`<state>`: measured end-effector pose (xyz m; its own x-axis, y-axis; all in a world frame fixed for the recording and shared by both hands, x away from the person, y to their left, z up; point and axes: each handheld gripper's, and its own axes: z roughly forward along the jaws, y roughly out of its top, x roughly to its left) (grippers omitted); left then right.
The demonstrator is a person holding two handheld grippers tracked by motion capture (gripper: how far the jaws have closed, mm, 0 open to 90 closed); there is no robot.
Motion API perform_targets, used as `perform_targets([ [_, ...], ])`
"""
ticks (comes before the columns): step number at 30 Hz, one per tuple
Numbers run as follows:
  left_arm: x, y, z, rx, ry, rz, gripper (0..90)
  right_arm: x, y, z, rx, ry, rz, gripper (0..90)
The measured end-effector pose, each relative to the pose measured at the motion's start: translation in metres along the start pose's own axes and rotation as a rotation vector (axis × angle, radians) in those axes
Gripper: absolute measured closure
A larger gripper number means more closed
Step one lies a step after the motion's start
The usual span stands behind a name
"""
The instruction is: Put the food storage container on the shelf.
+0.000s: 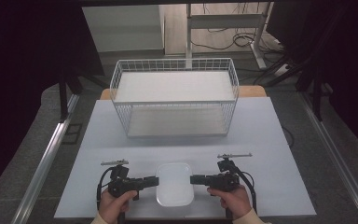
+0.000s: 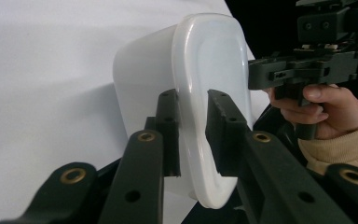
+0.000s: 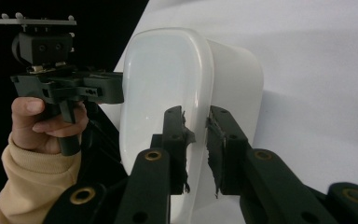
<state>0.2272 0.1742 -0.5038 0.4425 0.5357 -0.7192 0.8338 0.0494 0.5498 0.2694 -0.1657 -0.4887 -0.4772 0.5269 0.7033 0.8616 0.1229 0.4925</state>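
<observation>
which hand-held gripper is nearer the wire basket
Neither clearly: the left hand-held gripper and the right hand-held gripper flank the white tub, about equally far from the wire basket.

White table bears a wire basket and a container.

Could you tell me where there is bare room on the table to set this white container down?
Free: the wide strip between the white container and the wire basket, plus both side margins of the table. Crowded: the near edge, where left gripper and right gripper flank the container.
</observation>
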Motion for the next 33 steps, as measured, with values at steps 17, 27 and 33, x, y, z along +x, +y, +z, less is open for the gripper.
perform_targets([
  [17, -0.007, 0.003, -0.007, -0.038, -0.006, 0.045, 79.5, 0.014, 0.003, -0.009, -0.036, -0.012, -0.102, 80.5],
  [27, -0.019, 0.02, -0.012, -0.055, 0.008, 0.094, 79.6, 0.026, 0.016, -0.017, -0.063, -0.029, -0.17, 80.5],
  [33, -0.026, 0.039, -0.017, -0.076, 0.009, 0.127, 79.7, 0.033, 0.032, -0.023, -0.09, -0.03, -0.208, 80.5],
])
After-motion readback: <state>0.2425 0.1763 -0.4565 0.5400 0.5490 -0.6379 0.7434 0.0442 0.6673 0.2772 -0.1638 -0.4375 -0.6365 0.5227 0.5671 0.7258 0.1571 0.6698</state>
